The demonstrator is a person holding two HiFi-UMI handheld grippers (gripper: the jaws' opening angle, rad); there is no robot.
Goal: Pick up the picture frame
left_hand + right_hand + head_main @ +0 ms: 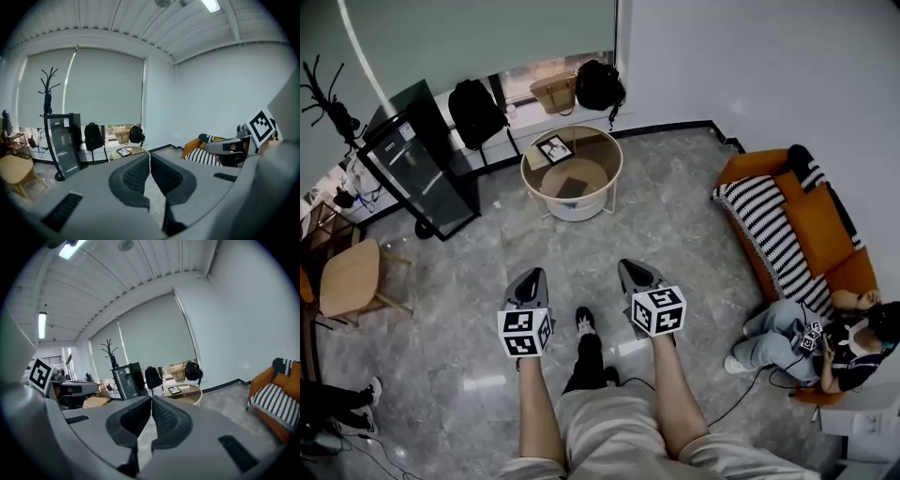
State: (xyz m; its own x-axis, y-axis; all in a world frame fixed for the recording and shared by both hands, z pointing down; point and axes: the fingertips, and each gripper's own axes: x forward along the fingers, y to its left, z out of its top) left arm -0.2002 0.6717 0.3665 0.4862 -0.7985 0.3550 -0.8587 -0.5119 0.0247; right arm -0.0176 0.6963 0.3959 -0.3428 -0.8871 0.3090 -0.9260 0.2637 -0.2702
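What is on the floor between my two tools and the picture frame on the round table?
Only bare gray floor, then the round table's near rim, as the head view shows. The picture frame lies on the tabletop's far side.

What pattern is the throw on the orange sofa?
Black-and-white stripes; the throw on the sofa shows best in the head view.

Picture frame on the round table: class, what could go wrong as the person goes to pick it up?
1. The left tool and right tool are both shut and far from the picture frame; they must open first.
2. The frame seems to lie flat near the round table's rim, so it might slide off.
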